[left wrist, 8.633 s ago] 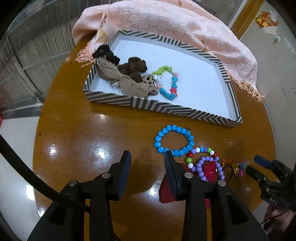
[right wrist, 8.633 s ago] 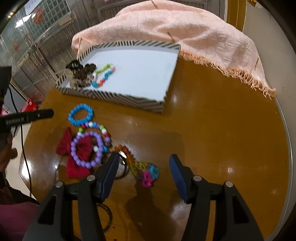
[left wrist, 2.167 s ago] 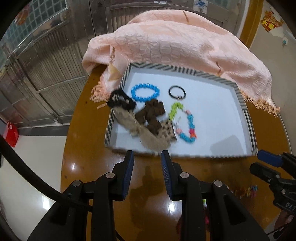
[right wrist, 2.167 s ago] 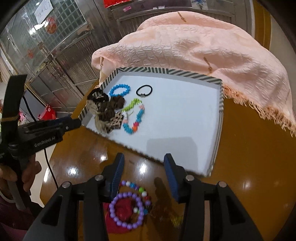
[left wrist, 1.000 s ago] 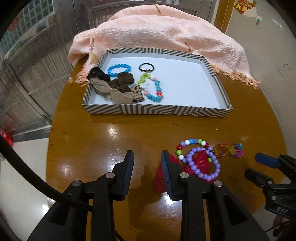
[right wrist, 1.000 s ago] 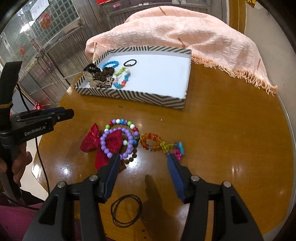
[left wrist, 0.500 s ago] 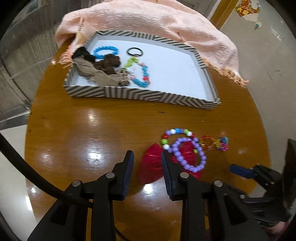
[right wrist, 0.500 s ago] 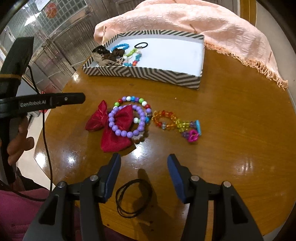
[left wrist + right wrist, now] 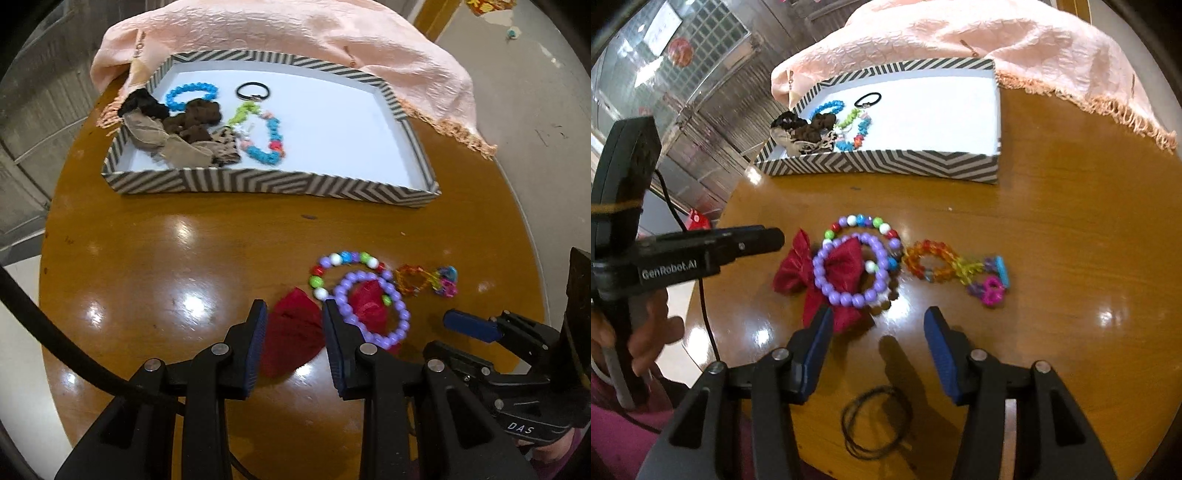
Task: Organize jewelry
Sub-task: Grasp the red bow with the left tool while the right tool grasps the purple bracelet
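Note:
A striped tray (image 9: 266, 182) (image 9: 886, 166) holds a blue bead bracelet (image 9: 190, 92), a black hair tie (image 9: 253, 91), a multicolour bracelet (image 9: 264, 136) and brown fabric pieces (image 9: 177, 129). On the table lie a red bow (image 9: 295, 332) (image 9: 846, 269), a purple bead bracelet (image 9: 371, 308) (image 9: 851, 271), a mixed-colour bead bracelet (image 9: 345, 264) (image 9: 862, 223), an orange-yellow chain (image 9: 424, 278) (image 9: 945, 266) and a black cord loop (image 9: 875, 421). My left gripper (image 9: 293, 321) is open, low over the bow. My right gripper (image 9: 879, 328) is open, just short of the purple bracelet.
A pink fringed cloth (image 9: 295, 40) (image 9: 997, 40) drapes over the far table edge behind the tray. The round wooden table (image 9: 184, 258) drops off on the left and right. The right gripper shows in the left wrist view (image 9: 469, 326), the left in the right wrist view (image 9: 753, 240).
Both grippers have moved closer to the loose jewelry on the table. The left one now hovers over the red bow. Both stay open and empty.

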`<state>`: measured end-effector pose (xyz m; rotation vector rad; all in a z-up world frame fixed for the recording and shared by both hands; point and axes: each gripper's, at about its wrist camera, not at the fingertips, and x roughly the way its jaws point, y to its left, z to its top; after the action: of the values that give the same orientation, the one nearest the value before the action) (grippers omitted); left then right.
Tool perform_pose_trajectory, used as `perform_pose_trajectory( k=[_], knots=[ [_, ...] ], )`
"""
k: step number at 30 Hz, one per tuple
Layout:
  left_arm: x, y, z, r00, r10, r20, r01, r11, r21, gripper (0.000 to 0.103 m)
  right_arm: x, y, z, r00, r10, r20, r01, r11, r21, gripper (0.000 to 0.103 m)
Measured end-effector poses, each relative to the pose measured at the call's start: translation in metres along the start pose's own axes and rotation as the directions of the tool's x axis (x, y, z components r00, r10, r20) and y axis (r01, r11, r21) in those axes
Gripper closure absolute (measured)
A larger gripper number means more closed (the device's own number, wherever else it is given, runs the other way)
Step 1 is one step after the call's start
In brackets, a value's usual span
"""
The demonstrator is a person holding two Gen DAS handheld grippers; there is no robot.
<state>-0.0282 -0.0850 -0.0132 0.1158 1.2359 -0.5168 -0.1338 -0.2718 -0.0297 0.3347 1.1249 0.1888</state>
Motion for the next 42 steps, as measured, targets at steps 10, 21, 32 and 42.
perform_pose_trajectory(
  k=[10,21,32,42],
  knots=[
    [0.006,0.016,0.010,0.999,0.034,-0.003,-0.034,0.999,-0.042,0.083,0.038,-0.014,0.013,0.990,0.124,-0.061,-0.116,0.987,0.114,0.068],
    [0.011,0.013,0.019,1.000,0.026,-0.009,-0.027,0.999,-0.037,0.083,0.037,-0.009,0.024,0.986,0.167,-0.028,-0.164,0.983,0.080,0.093],
    [0.012,0.002,0.023,0.998,-0.044,-0.043,0.045,0.999,0.011,0.083,-0.037,-0.015,0.045,0.982,0.148,0.117,-0.154,0.987,0.039,0.093],
    [-0.002,0.000,-0.014,0.973,-0.187,-0.136,0.161,0.970,-0.180,0.070,-0.058,-0.037,0.051,0.977,0.140,0.163,-0.155,0.984,0.087,0.093]
  ],
)
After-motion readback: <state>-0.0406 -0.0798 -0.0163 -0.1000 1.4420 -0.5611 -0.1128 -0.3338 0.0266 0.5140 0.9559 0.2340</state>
